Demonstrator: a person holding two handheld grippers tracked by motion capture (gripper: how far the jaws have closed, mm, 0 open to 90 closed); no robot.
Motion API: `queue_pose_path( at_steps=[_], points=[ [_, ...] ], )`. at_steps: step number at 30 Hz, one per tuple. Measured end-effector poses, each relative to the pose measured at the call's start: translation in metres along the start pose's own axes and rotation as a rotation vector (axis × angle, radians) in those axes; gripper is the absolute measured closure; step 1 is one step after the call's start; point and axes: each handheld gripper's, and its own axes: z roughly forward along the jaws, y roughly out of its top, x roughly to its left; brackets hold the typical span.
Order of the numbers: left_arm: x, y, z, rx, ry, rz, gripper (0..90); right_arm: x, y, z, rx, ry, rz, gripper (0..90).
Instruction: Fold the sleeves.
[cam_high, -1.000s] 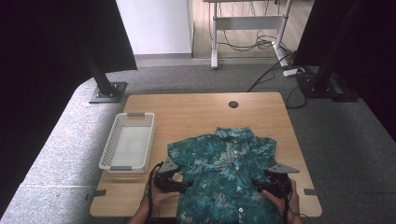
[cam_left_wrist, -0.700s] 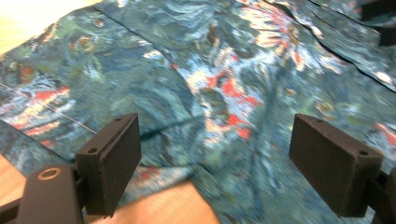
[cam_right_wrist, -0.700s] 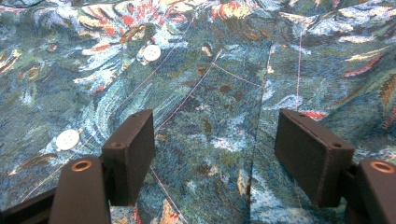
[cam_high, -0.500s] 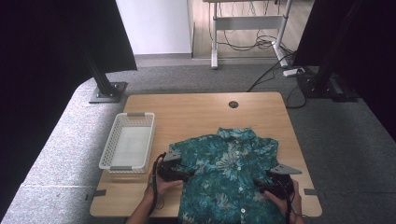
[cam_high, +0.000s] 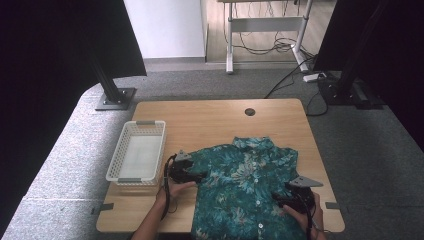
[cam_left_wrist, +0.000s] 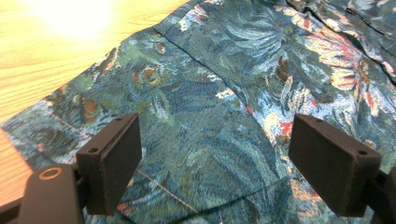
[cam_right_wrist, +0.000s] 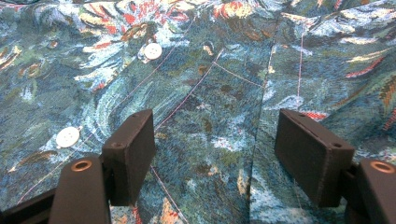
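- left gripper view: left gripper (cam_left_wrist: 212, 158) has its jaws standing wide apart, one black pad at lower left of the frame, the other at lower right; patterned cloth of the shirt (cam_left_wrist: 243, 93) lies between and beyond them, nothing pinched.
- same view: bare wood of the table (cam_left_wrist: 56, 51) fills the upper left corner; the shirt's edge runs diagonally from lower left toward top centre.
- right gripper view: right gripper (cam_right_wrist: 215, 158) also wide open, pads at lower left and lower right, hanging over the shirt's front; a seam runs up between the jaws.
- same view: two white buttons (cam_right_wrist: 152, 51) sit left of centre, one upper, one at mid-left.
- high view: left gripper (cam_high: 187, 170) is at lower centre-left of the frame, at the shirt's left edge by the sleeve, held by the left hand (cam_high: 175, 189).
- high view: right gripper (cam_high: 295, 197) is at lower right, on the shirt's right lower part, grey plate on top, right hand (cam_high: 302, 215) behind it.
- high view: the shirt (cam_high: 245, 190), teal floral, lies spread buttoned-side up across the lower centre of the table (cam_high: 210, 120), collar toward frame centre, hem at the bottom edge.
- high view: white basket (cam_high: 136, 157) stands left of the shirt, just beside the left gripper, apart from the cloth.
- upper part of frame: grey floor, cables, desk legs.
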Motion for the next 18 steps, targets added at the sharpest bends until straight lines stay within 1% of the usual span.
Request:
queue_pose_path(
  at_steps=[2,4,7,9,12,13,15,16,18],
  points=[
    [0.002,0.001,0.002,0.006,-0.003,0.001,16.9,0.0,0.0,0.0,0.001,-0.001,-0.004,28.5],
    [0.005,0.002,0.003,0.008,-0.025,-0.006,17.8,0.0,0.0,0.0,0.002,0.001,-0.008,28.5],
    [0.009,0.003,0.005,0.013,-0.038,-0.011,17.9,-0.002,-0.001,-0.001,0.003,0.004,-0.007,28.5],
    [0.01,0.004,0.007,0.018,-0.04,-0.012,17.9,-0.002,-0.001,-0.001,0.003,0.003,-0.008,28.5],
    [0.014,0.005,0.01,0.03,-0.042,-0.024,18.0,-0.003,-0.001,-0.002,0.003,0.003,-0.009,28.5],
    [0.016,0.006,0.01,0.027,-0.036,-0.028,18.0,-0.004,-0.001,-0.002,0.003,0.002,-0.011,28.5],
    [0.019,0.008,0.011,0.023,-0.041,-0.044,19.1,-0.004,-0.001,-0.002,0.004,0.0,-0.013,28.5],
    [0.021,0.009,0.011,0.027,-0.034,-0.046,19.1,-0.004,-0.001,-0.002,0.004,-0.001,-0.016,28.5],
    [0.024,0.012,0.01,0.022,-0.036,-0.058,19.3,-0.006,-0.002,-0.003,0.005,-0.002,-0.012,28.5]
  ],
)
